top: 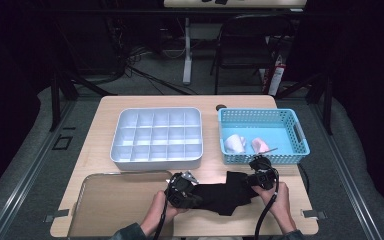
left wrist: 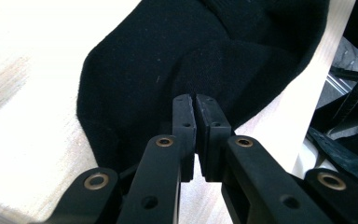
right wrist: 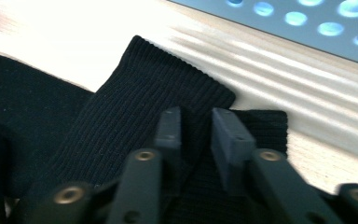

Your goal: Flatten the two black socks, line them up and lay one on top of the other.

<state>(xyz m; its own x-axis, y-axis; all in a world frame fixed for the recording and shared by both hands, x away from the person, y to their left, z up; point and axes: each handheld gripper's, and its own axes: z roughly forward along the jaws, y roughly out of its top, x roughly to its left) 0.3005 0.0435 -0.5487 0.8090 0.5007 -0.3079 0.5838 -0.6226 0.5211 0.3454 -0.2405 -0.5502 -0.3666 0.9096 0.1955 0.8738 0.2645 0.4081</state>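
On the table's far side sit a grey compartment tray and a blue basket (pale socks inside). Nearer, the left gripper pinches the black sock; the right gripper stands slightly apart over its ribbed cuff.
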